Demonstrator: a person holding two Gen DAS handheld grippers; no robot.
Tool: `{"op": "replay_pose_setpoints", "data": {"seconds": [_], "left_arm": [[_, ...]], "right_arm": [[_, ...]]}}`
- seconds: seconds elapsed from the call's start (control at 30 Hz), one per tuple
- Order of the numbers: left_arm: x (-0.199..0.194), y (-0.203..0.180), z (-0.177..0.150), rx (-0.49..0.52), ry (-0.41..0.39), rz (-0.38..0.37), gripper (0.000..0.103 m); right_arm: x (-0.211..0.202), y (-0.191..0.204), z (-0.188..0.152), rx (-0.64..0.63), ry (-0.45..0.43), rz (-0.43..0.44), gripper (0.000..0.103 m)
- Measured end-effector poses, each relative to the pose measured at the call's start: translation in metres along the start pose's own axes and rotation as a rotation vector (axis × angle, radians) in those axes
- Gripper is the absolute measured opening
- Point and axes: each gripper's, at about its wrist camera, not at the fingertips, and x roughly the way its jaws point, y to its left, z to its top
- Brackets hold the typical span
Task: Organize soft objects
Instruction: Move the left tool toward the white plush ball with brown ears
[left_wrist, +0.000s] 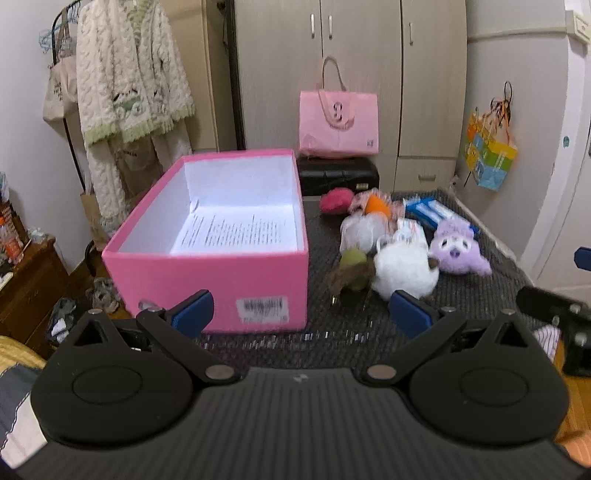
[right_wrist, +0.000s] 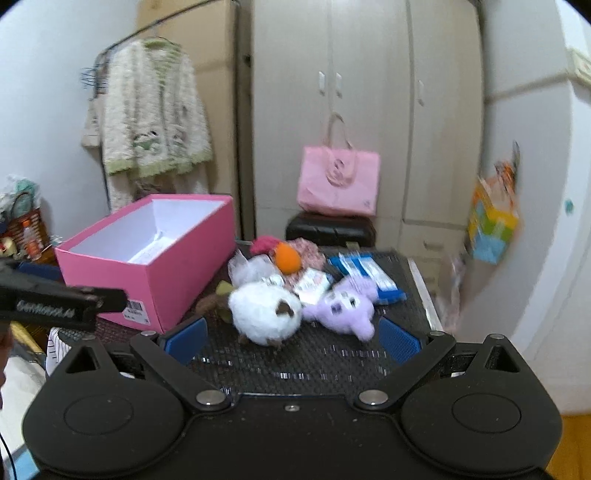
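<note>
Right gripper jaws wide — white plush just ahead.

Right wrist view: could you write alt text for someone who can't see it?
An open gripper faces a white plush toy and a purple plush toy on a dark mat. An open pink box sits to their left, holding only paper.

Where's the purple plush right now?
On the black mat, right of the pink box: the purple plush lies beside the white plush, in front of the blue packets.
</note>
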Motion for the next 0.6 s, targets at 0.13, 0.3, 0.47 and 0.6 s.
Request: {"op": "replay_pose_setpoints", "data": {"seconds": [0.13,0.3,0.47,0.6], "left_arm": [[0.004,-0.004,0.008,-0.015,-0.099,-0.069,0.103],[0.024,-0.019,0.018,0.021,-0.145,-0.177,0.103],[0.053,-0.042,0.021,0.103,-0.093,-0.222,0.102],[0.077,-0.059,0.020,0.158,-0.056,-0.267,0.100]], "right_arm": [[0.013,-0.004,0.001,-0.041,-0.075,0.044,0.101],[0.049,-0.006,-0.007,-0.090,-0.163,0.090,0.101],[0.087,-0.008,-0.017,-0.070,-0.125,0.142,0.101],[0.114,-0.015,-0.026,-0.002,-0.060,0.247,0.100]]}}
